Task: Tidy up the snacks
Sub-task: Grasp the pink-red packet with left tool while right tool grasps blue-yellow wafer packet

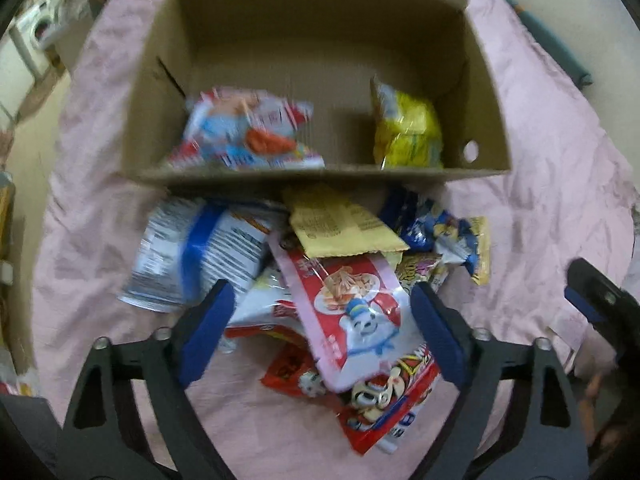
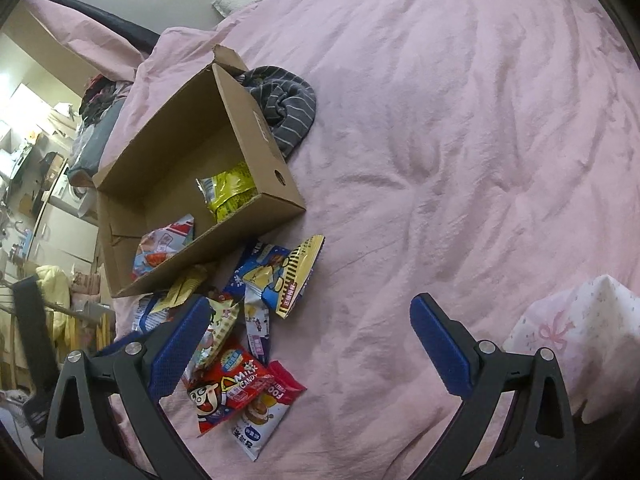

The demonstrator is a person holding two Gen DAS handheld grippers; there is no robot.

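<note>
An open cardboard box [image 1: 484, 92] lies on a pink bedcover and holds a yellow pack [image 1: 408, 132] and a blue, red and white pack [image 1: 248, 132]. A heap of snack packs lies in front of it. My left gripper [image 1: 322, 320] is open just above the heap, with a pink-edged pack showing a white bear [image 1: 352, 312] between its fingers, the pads clear of it. My right gripper [image 2: 310, 340] is open over bare bedcover. Its left finger sits beside a red milk candy pack [image 2: 232, 392]. The box [image 2: 256, 128] is at the upper left in the right wrist view.
A blue and white bag [image 1: 200, 252], a tan pack [image 1: 340, 224] and a blue and yellow pack [image 2: 280, 276] lie in the heap. A grey striped garment [image 2: 284, 108] lies behind the box. A white and pink patterned cloth [image 2: 576, 340] lies at the right. Room clutter lines the bed's left side.
</note>
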